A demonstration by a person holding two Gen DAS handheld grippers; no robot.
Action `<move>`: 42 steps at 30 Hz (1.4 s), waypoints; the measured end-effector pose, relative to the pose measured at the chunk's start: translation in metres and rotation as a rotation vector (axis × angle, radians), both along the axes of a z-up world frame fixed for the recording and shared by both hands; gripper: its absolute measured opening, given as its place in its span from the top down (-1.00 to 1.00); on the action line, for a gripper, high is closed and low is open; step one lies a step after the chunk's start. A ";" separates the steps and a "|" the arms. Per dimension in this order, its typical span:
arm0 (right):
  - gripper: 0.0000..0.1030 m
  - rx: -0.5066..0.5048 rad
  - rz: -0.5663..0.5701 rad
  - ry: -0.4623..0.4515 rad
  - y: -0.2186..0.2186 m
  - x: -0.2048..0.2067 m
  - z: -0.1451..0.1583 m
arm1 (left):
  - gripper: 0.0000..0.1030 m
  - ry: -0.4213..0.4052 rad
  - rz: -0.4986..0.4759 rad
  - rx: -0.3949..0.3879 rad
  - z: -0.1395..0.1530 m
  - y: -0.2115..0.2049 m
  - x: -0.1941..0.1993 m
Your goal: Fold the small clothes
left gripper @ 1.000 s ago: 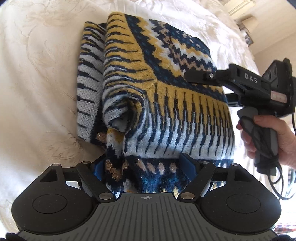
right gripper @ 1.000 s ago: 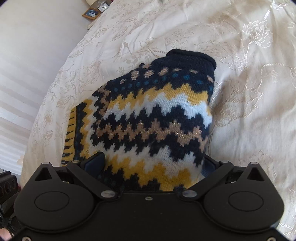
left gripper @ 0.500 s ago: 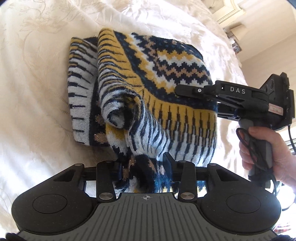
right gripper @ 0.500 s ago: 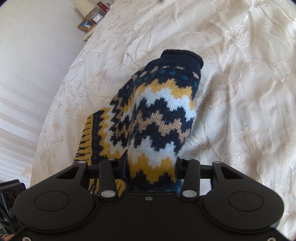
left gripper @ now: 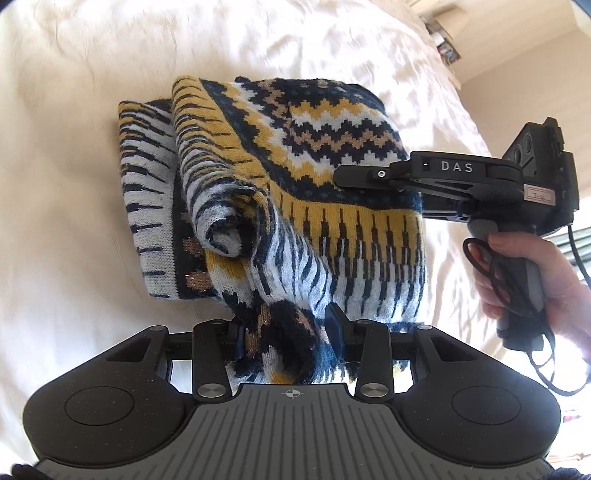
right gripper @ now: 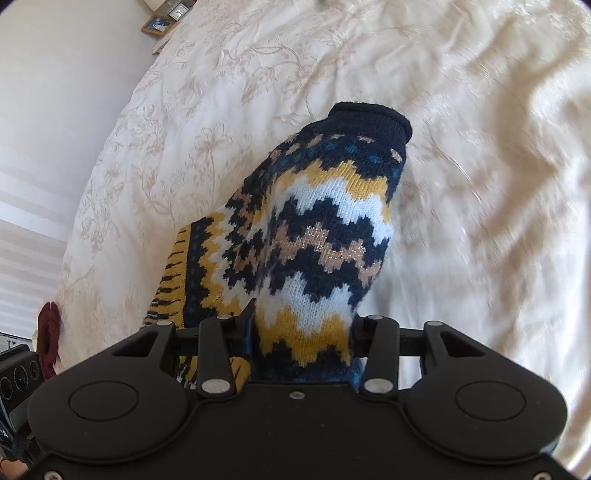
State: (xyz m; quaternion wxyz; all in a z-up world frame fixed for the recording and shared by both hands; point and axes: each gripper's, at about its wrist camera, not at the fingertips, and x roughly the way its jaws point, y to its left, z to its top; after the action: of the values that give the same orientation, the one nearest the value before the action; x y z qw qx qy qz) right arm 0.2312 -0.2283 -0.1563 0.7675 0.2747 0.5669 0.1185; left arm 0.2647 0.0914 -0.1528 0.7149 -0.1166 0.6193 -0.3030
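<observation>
Sweater (left gripper: 280,192), knitted in navy, mustard, white and tan zigzags and stripes, lies partly folded on a cream bedspread (left gripper: 74,184) embroidered with flowers. From the left wrist camera, the left gripper (left gripper: 286,334) has its jaws drawn close together and clamped on a bunched dark part of the sweater's near edge, the wool bulging between the two fingers. Just beyond that grip, a rolled fold of striped knit stands up from the sweater, and a striped layer lies flat beside it toward the left side of the garment. On the right side of the sweater, the right gripper (left gripper: 347,175), marked DAS, reaches in over the zigzag band, its tip against the knit; a hand (left gripper: 535,273) holds its handle, with a black cable looping below. From the right wrist camera, the right gripper (right gripper: 301,334) has its jaws narrowed and pinched on the sweater's zigzag panel, which rises from the fingers in a raised ridge and ends in a navy ribbed cuff (right gripper: 373,118) at the far end. To the left of the sweater, past the bedspread's edge, a dark red cloth (right gripper: 48,339) is partly visible, and a framed picture (right gripper: 157,24) sits far beyond the sweater near the wall.
</observation>
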 end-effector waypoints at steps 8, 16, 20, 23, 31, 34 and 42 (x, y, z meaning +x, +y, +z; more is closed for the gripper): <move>-0.37 -0.131 -0.023 -0.045 0.004 -0.040 0.006 | 0.16 -0.088 0.050 0.183 0.000 -0.004 -0.049; -0.69 -0.245 -0.035 -0.177 0.004 -0.073 0.036 | -0.21 -0.299 0.156 0.216 0.050 -0.001 -0.062; -0.82 -0.321 -0.023 -0.201 0.011 -0.081 0.043 | -0.26 -0.294 0.203 0.202 0.048 -0.011 -0.039; -0.86 -0.361 -0.018 -0.211 0.016 -0.087 0.045 | -0.26 -0.259 0.218 0.208 0.035 -0.018 -0.020; -0.97 -0.359 -0.042 -0.264 0.021 -0.099 0.051 | -0.12 -0.216 0.172 0.185 0.016 -0.035 0.001; -0.97 -0.354 -0.056 -0.260 0.021 -0.099 0.050 | 0.38 -0.205 0.164 0.204 0.011 -0.039 0.003; -0.97 -0.339 -0.065 -0.255 0.016 -0.095 0.049 | 0.86 -0.350 0.255 0.218 0.040 -0.031 -0.022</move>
State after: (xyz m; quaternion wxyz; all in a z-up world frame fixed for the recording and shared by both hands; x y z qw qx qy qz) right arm 0.1362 -0.2120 -0.1078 0.8717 0.1425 0.4680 0.0302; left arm 0.2425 0.0607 -0.1132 0.8521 -0.0618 0.4955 -0.1570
